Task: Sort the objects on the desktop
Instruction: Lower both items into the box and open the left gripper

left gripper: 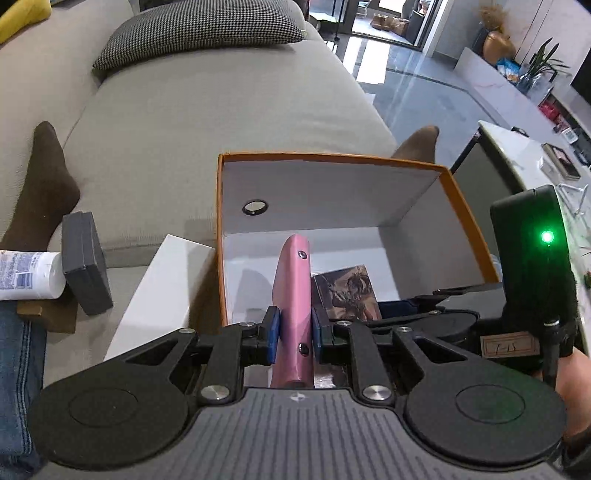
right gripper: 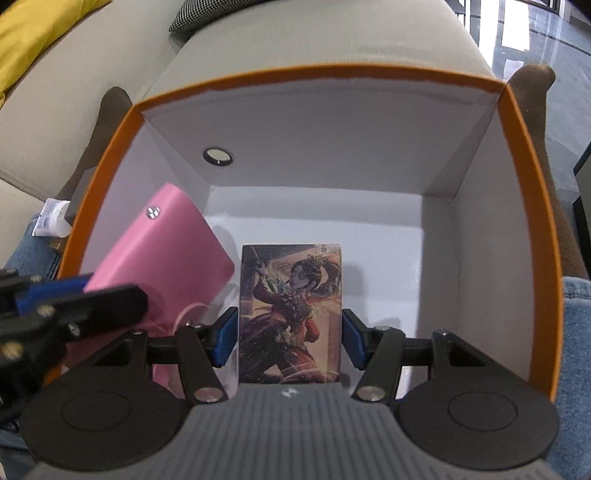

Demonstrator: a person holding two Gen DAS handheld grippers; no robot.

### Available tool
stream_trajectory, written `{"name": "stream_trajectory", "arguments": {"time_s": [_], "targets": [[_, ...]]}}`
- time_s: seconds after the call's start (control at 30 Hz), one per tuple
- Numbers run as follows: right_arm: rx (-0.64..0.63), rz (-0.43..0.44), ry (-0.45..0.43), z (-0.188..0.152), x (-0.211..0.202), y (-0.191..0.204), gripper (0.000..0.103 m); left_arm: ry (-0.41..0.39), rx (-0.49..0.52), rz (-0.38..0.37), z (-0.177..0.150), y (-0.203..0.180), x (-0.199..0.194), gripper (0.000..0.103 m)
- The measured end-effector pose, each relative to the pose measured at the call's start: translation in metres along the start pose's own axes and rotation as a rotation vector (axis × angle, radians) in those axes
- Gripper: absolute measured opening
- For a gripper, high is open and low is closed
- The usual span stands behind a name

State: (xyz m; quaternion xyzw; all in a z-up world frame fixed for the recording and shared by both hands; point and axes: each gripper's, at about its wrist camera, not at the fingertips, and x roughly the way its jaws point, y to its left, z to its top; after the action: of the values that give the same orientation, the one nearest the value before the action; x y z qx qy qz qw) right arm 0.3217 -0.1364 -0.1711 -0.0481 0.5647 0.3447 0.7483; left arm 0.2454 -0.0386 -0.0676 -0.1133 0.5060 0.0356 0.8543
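Note:
An orange-rimmed box [left gripper: 328,158] with white inner walls sits on the sofa; it fills the right wrist view [right gripper: 532,206]. My left gripper [left gripper: 294,336] is shut on a pink case [left gripper: 293,280] and holds it on edge inside the box; the case shows at the left in the right wrist view [right gripper: 162,258]. My right gripper [right gripper: 290,338] is shut on an illustrated card box [right gripper: 290,310], held inside the box; it also shows in the left wrist view [left gripper: 347,293].
On the sofa left of the box lie a white lid [left gripper: 162,291], a dark grey box [left gripper: 85,264], a white tube [left gripper: 26,275] and a brown block [left gripper: 48,314]. A checked cushion [left gripper: 199,33] lies further back. A white table [left gripper: 532,162] stands at the right.

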Motion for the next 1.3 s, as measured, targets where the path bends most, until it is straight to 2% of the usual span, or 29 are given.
{"name": "stream_trajectory", "arguments": {"time_s": [0.27, 0.5, 0.7, 0.77, 0.87, 1.1, 1.3], "targets": [[0.002, 0.049, 0.02, -0.003, 0.01, 0.002, 0.06, 0.048, -0.001, 0.011, 0.001, 0.005, 0.003, 0.021], [0.004, 0.043, 0.021, -0.002, 0.016, 0.005, 0.06, 0.067, 0.01, -0.012, 0.005, 0.007, 0.003, 0.02], [0.04, 0.057, 0.001, 0.006, 0.016, 0.0, 0.06, -0.001, 0.039, 0.017, 0.007, 0.002, 0.004, 0.019], [0.041, 0.065, 0.001, 0.007, 0.018, 0.0, 0.06, -0.017, 0.084, 0.041, 0.0, -0.003, 0.003, 0.019], [0.042, 0.079, 0.007, 0.006, 0.02, 0.001, 0.06, 0.016, 0.118, 0.03, -0.003, -0.004, 0.001, 0.019], [0.07, 0.086, 0.01, 0.004, 0.019, 0.0, 0.06, 0.053, 0.051, -0.075, 0.001, 0.015, -0.006, 0.021], [0.1, 0.093, 0.012, 0.006, 0.019, -0.001, 0.06, 0.029, 0.132, -0.033, 0.0, 0.003, -0.001, 0.02]]}}
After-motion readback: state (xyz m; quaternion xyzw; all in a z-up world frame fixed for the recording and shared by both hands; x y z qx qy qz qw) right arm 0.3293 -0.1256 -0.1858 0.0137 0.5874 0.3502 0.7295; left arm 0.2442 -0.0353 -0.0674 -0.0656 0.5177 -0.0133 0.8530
